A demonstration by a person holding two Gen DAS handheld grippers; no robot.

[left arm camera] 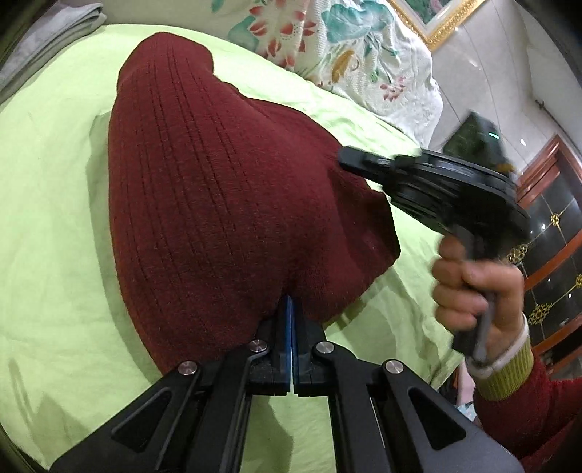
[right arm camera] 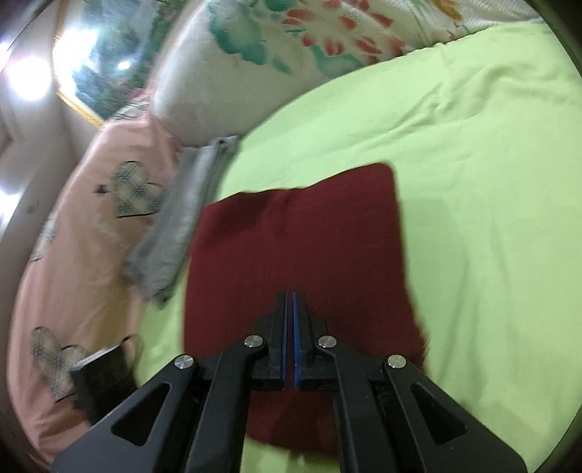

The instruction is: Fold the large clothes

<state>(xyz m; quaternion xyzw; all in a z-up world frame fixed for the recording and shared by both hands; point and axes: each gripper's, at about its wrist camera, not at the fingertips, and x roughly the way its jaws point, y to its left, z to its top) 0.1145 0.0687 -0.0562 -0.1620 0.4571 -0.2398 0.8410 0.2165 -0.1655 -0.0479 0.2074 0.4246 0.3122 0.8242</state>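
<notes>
The left gripper (left arm camera: 291,309) is pinched closed on the near edge of the dark red knit sweater (left arm camera: 218,189), lifting that edge off the bed so the cloth drapes away from it. The right gripper (right arm camera: 290,305) has its fingers pressed together above the same sweater — whether cloth is caught between them I cannot tell, as that view is blurred. The garment already looks folded into a rough rectangle, so the step in hand is likely a last fold. To do it well, both corners should travel level and together, land edge on edge, and let go only once the knit lies flat — it is soft and will sag. It lies on a lime-green bedsheet (right arm camera: 473,182). Beyond are a floral pillow (right arm camera: 254,54), a pink heart-print quilt (right arm camera: 91,218), a folded grey cloth (right arm camera: 174,218) and a gilt-framed picture (left arm camera: 436,18).
</notes>
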